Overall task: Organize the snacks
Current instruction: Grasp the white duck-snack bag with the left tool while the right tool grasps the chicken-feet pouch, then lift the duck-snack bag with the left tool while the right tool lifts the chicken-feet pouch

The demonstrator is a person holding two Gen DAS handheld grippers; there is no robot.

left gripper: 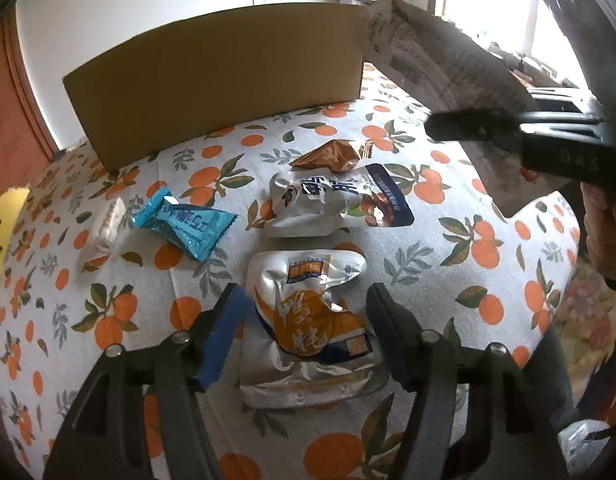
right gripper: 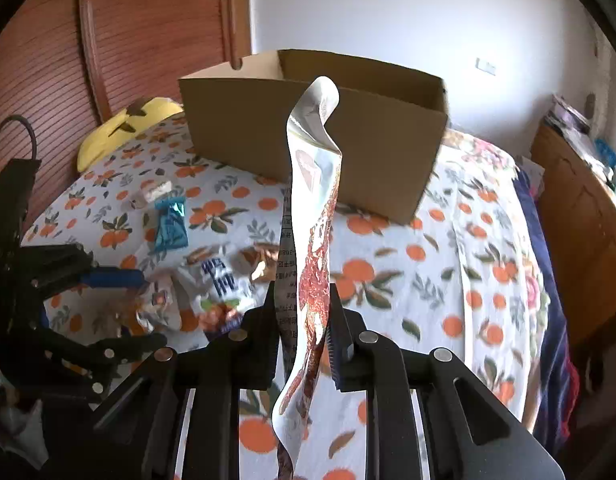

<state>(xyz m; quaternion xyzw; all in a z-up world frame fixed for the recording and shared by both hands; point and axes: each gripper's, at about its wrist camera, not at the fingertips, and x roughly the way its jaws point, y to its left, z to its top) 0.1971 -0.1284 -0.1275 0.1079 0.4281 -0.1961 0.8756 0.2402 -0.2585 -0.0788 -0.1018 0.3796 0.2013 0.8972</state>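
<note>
My left gripper (left gripper: pixel 305 296) stands open low over the sheet. A silver-and-orange snack packet (left gripper: pixel 308 320) lies between its fingers, and the pads do not press on it. My right gripper (right gripper: pixel 303 308) is shut on a long flat white-and-red pouch (right gripper: pixel 314 184). It holds the pouch upright in the air in front of the open cardboard box (right gripper: pixel 348 136). In the left wrist view the right gripper (left gripper: pixel 460 120) and its pouch (left gripper: pixel 428 52) hang at the upper right, beside the box (left gripper: pixel 211 80). The left gripper (right gripper: pixel 153 308) shows at the left of the right wrist view.
On the orange-print bedsheet (left gripper: pixel 448 280) lie a silver-and-blue packet (left gripper: pixel 332 204), a brown wrapper (left gripper: pixel 328 156), a blue wrapper (left gripper: pixel 183 224) and a small white packet (left gripper: pixel 107 224). A yellow pillow (right gripper: pixel 119 128) sits left of the box. A wooden cabinet (right gripper: pixel 580 208) stands at the right.
</note>
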